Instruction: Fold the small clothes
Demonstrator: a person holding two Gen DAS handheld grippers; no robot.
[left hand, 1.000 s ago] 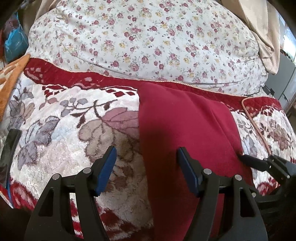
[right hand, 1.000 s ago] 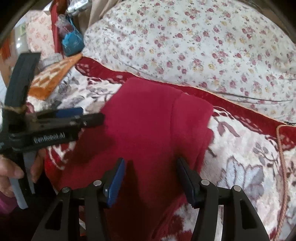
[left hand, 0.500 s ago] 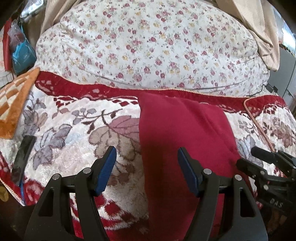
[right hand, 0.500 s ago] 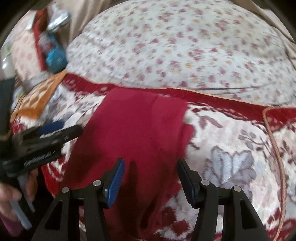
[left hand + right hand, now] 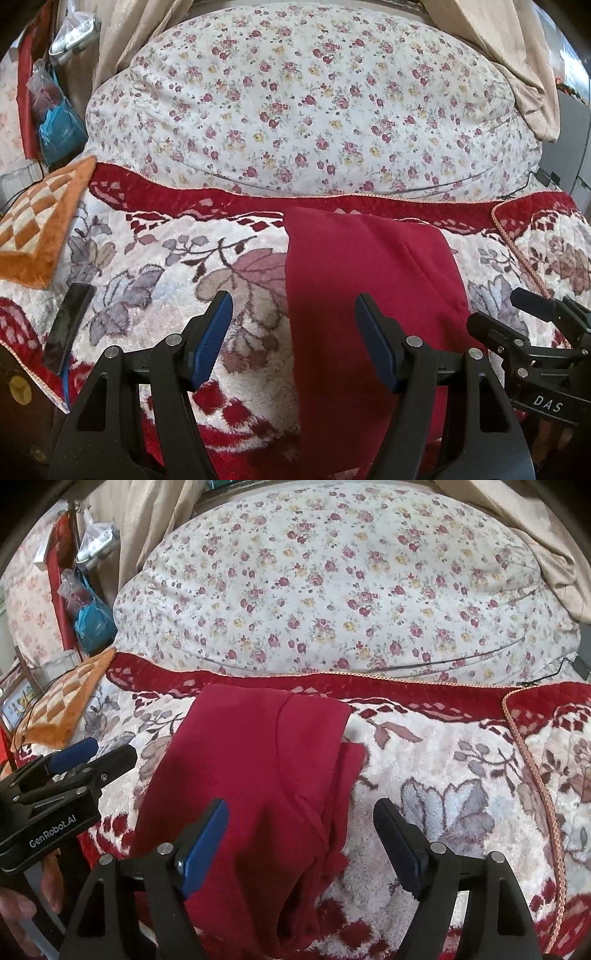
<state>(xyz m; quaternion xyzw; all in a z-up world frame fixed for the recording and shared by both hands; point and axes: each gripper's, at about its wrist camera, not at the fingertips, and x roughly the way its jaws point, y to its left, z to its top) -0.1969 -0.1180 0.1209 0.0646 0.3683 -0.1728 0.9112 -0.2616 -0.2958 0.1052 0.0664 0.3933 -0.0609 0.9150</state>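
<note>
Left wrist view: left tongs [image 5: 293, 332] spread wide, gripped nothing. Right tongs [image 5: 301, 840] likewise wide, empty. Red fleece garment [image 5: 255, 764] lay folded, oblong, on plush floral blanket [image 5: 155, 266], before quilted flowered pillow [image 5: 314, 107].

I see the red garment [image 5: 255, 760] as soft matt fleece cloth. Under it, the blanket [image 5: 155, 266] looks plush and fuzzy. The floral duvet [image 5: 303, 110] at the far side reads as smooth thin cotton. My left gripper [image 5: 293, 341] is matt black plastic with ribbed blue pads [image 5: 214, 336] and shiny metal pins.
</note>
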